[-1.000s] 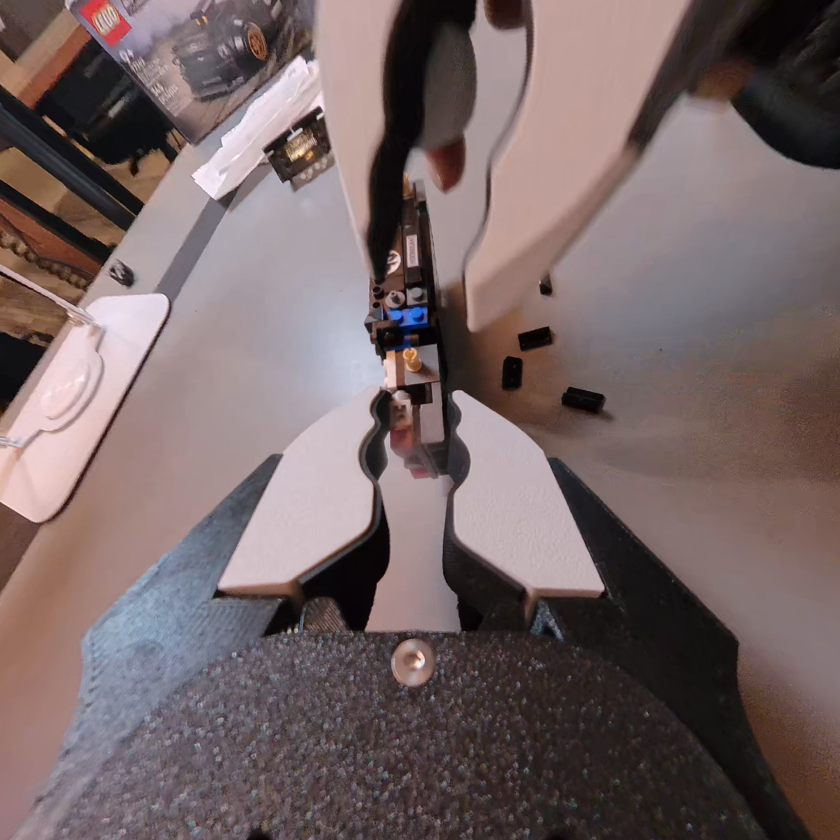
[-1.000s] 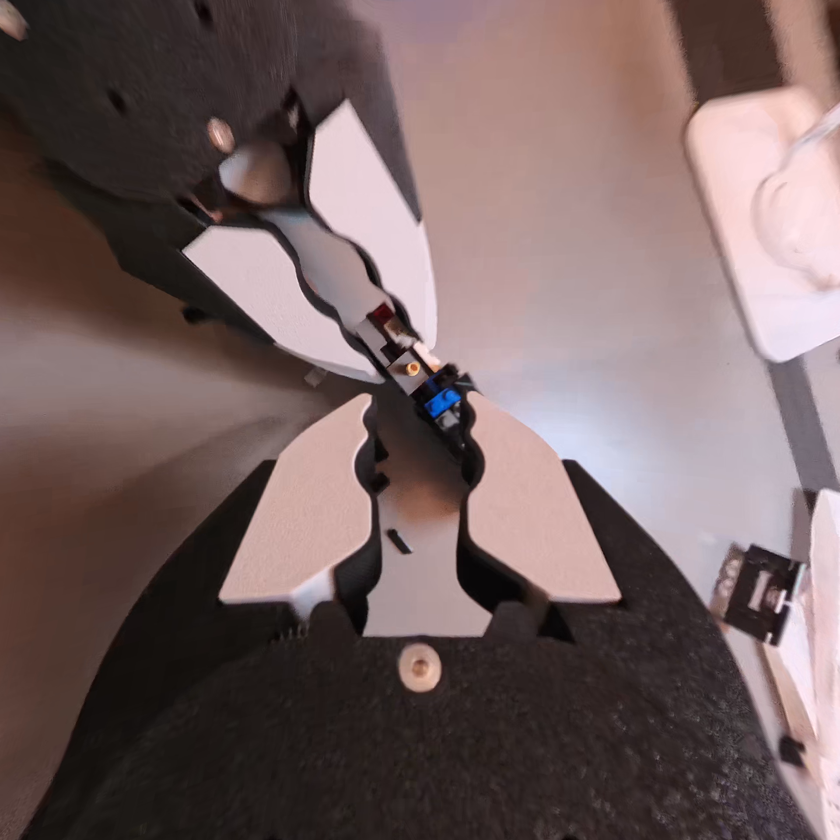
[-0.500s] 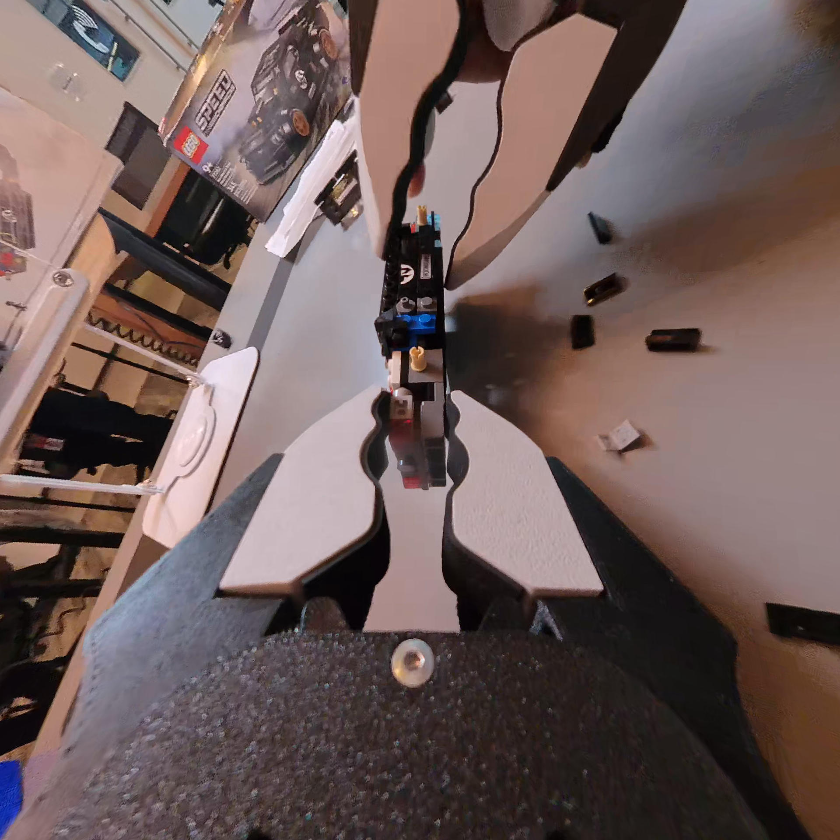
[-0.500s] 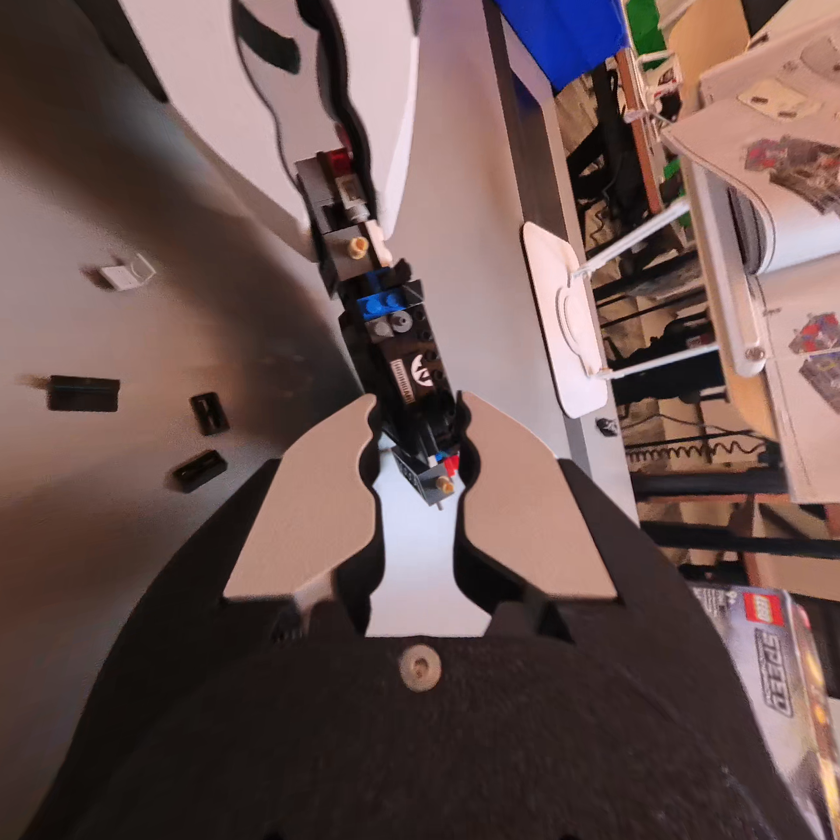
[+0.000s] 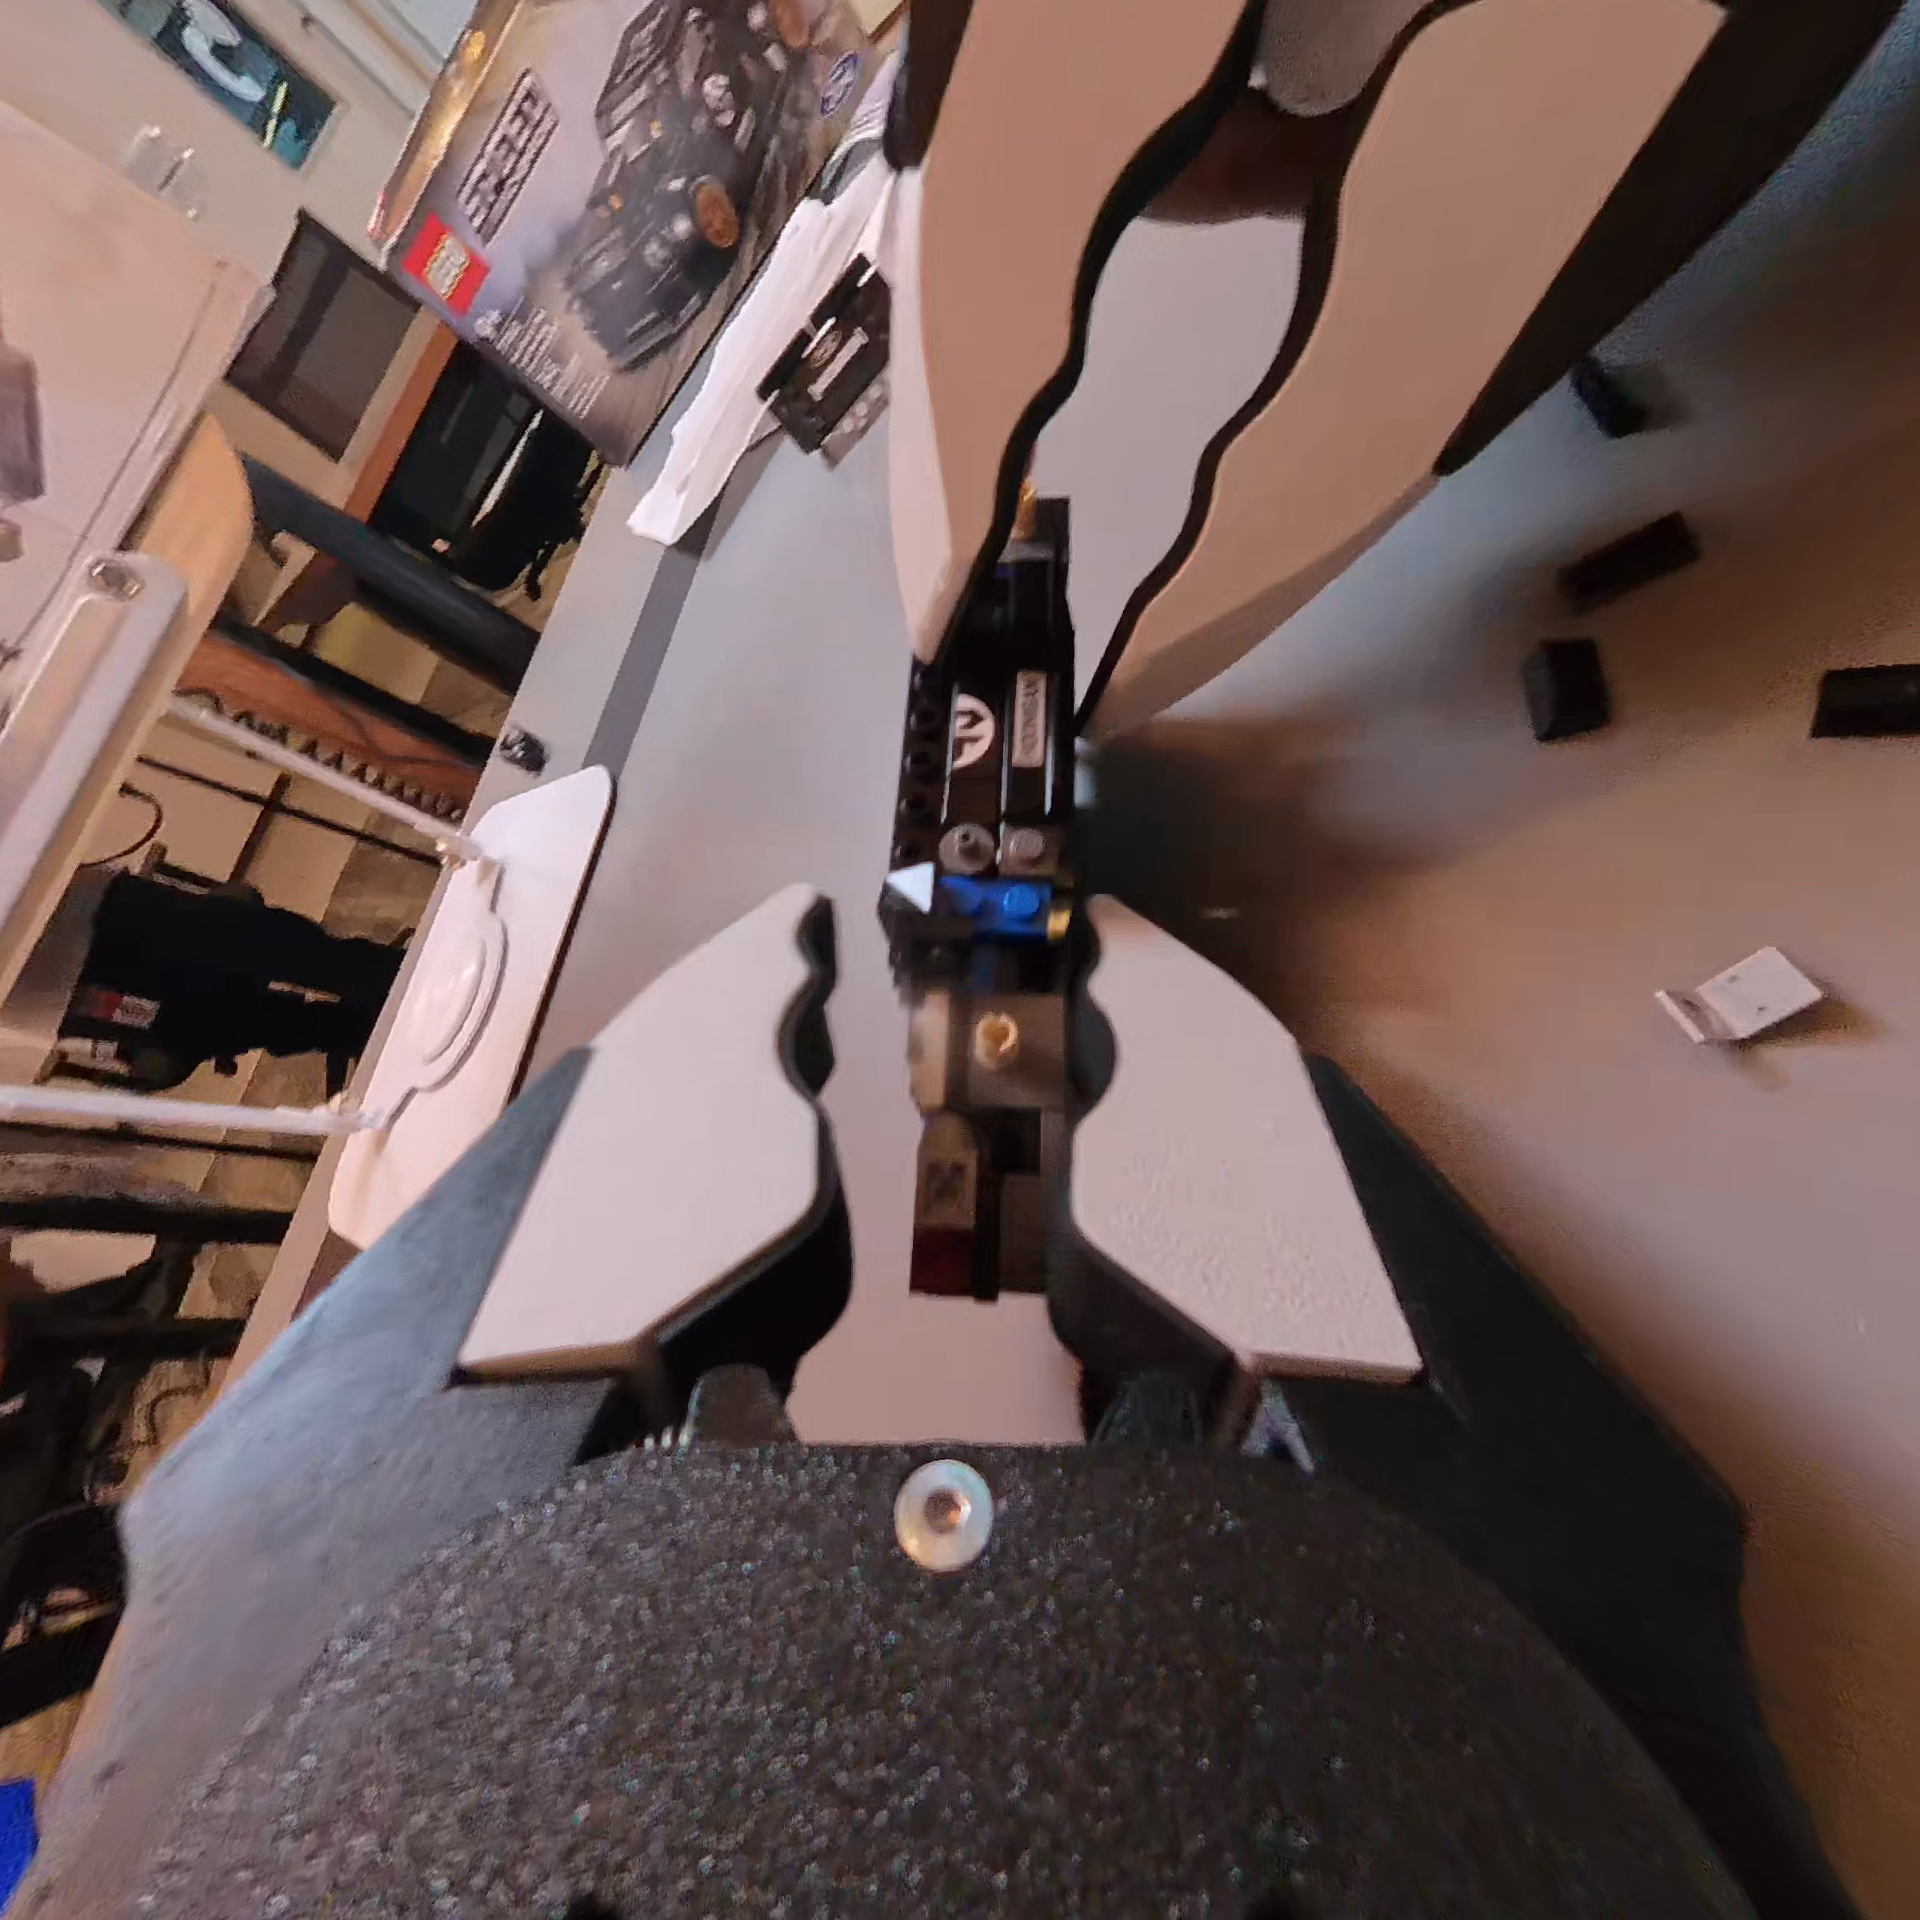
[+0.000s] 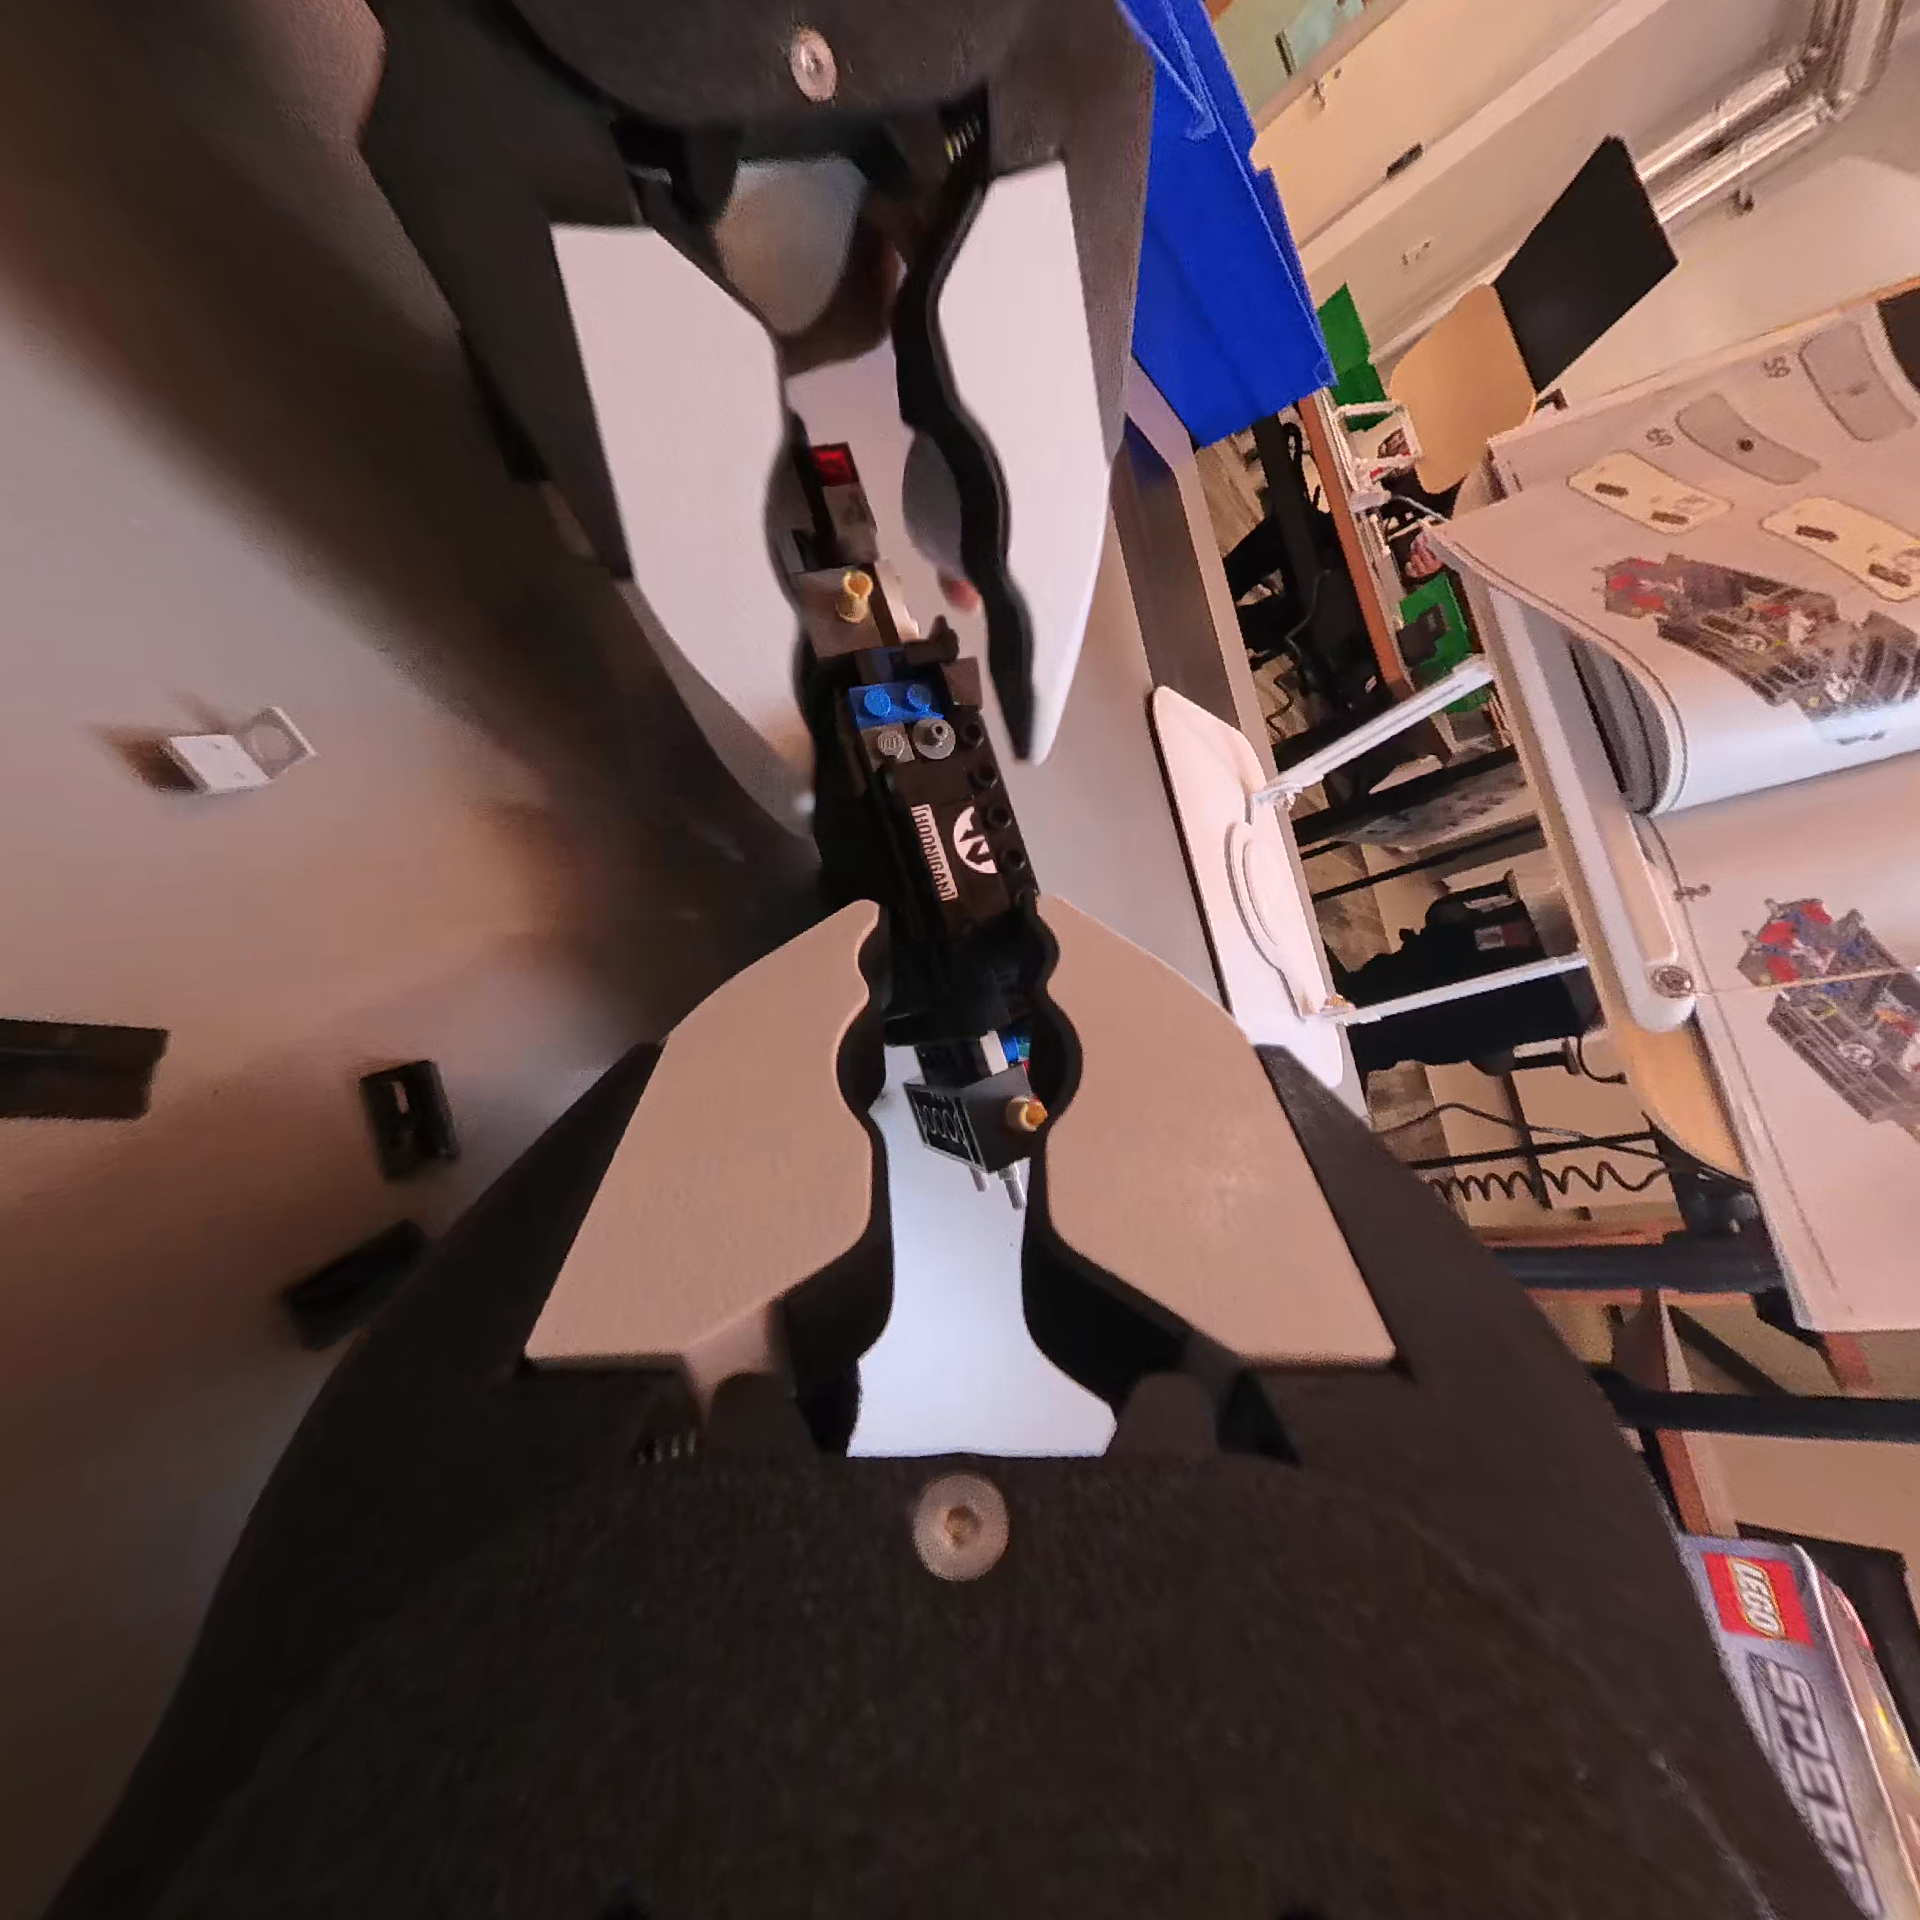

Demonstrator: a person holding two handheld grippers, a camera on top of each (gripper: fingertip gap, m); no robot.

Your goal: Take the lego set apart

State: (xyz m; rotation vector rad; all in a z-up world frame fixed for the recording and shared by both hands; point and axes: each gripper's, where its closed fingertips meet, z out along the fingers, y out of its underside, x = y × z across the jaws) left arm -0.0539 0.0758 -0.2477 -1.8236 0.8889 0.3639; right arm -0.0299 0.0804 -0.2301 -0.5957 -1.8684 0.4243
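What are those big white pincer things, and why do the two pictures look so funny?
They are two hand-held grippers, each with a camera looking along its own fingers. One picture comes from the left gripper, the other from the right gripper, so each also sees the other opposite. Between them they hold a long lego build, mostly black with a blue brick, above a grey table. The right one is shut on one end; the left looks opened around the other end. Loose black pieces and a white piece lie on the table.

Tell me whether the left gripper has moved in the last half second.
Yes. The left gripper has opened and advanced: the lego model sits deeper between its fingers, and the white piece on the table lies farther right in view.
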